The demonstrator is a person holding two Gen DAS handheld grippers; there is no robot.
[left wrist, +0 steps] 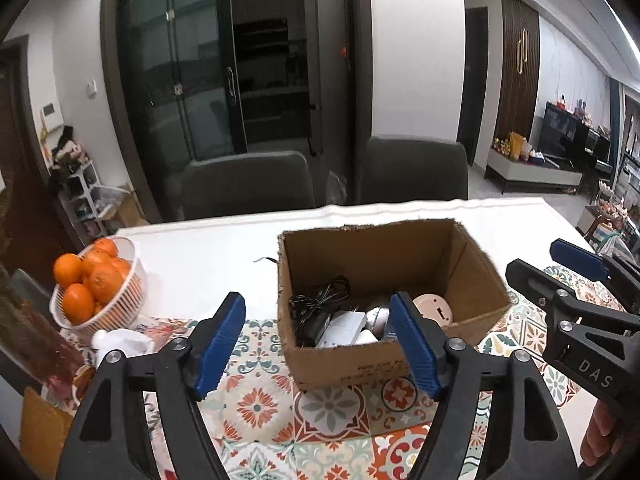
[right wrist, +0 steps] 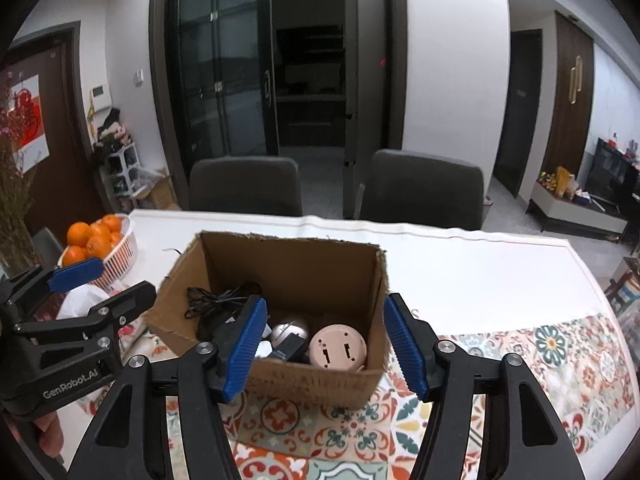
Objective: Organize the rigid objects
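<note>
An open cardboard box (left wrist: 348, 364) (right wrist: 312, 384) stands on the patterned mat. Inside lie a tangled black cable with its adapter (left wrist: 316, 304) (right wrist: 216, 300), a white boxy item (left wrist: 344, 328), a silver rounded thing (right wrist: 290, 328) and a pink round device (left wrist: 434, 308) (right wrist: 338, 346). My left gripper (left wrist: 316, 344) hovers open in front of the box's near left corner, its pads touching nothing. My right gripper (right wrist: 325, 346) is open before the box's near right side, pads clear of the cardboard. Each gripper also shows in the other view, the right gripper (left wrist: 556, 268) and the left gripper (right wrist: 104, 284).
A white basket of oranges (left wrist: 100, 280) (right wrist: 116, 256) sits at the table's left, with a crumpled white thing (left wrist: 120, 340) beside it. Two dark chairs (left wrist: 248, 184) (right wrist: 424, 188) stand behind the white table (left wrist: 208, 256). The tiled mat (right wrist: 520, 360) covers the near part.
</note>
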